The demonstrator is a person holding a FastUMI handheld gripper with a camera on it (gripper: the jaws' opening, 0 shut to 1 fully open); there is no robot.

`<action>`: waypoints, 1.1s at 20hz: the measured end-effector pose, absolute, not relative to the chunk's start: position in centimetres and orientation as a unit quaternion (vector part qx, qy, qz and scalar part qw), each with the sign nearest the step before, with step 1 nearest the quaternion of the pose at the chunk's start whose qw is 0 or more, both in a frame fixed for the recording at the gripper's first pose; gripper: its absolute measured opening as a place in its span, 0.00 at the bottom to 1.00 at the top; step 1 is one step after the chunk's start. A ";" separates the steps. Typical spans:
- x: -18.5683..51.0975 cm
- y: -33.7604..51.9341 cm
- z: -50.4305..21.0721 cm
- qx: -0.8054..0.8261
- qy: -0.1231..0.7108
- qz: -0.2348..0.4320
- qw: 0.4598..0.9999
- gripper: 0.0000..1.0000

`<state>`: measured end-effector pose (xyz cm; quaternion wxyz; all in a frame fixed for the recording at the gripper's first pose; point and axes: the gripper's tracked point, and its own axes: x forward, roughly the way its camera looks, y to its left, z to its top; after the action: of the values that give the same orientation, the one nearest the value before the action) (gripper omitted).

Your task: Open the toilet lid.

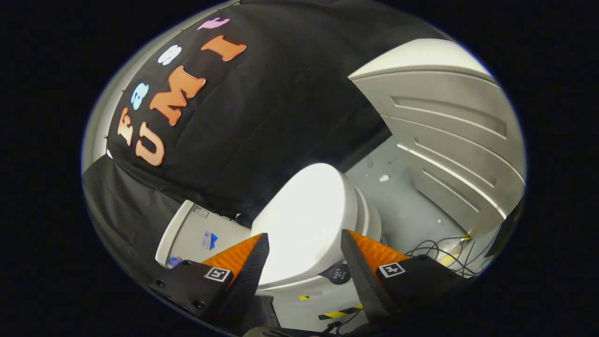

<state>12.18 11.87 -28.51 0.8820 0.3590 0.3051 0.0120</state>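
A white toilet stands ahead of me, seen tilted. Its lid (309, 220) lies flat and closed on the bowl (369, 220). The tank (196, 234) is beside my left finger. My gripper (304, 238) is open, its orange-and-black fingers (243, 262) spread wide. The lid's near part shows in the gap between them. Neither finger touches the lid. A dark round label sits on the bowl's rim by the right finger.
A grey ribbed panel (449, 135) stands beyond the toilet on the right. Grey floor (407, 206) lies between it and the bowl. Black cables (444, 252) trail over the floor past the right finger, and black-and-yellow tape (337, 312) marks the floor below the bowl.
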 end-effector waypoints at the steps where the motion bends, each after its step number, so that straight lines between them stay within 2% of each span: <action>1: 11.8 12.1 -29.9 0.362 0.322 0.007 0.875 0.99; 10: 9.1 15.3 -38.2 0.441 0.437 -0.016 0.784 0.99; 14: 9.5 16.0 -39.5 0.483 0.434 -0.015 0.761 0.98; 18: 11.5 14.8 -38.0 0.569 0.370 -0.020 0.734 0.83; 22: 11.2 15.8 -38.4 0.567 0.383 -0.004 0.729 0.68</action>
<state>11.22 15.78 -38.39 0.7294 0.5666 0.3834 -0.0042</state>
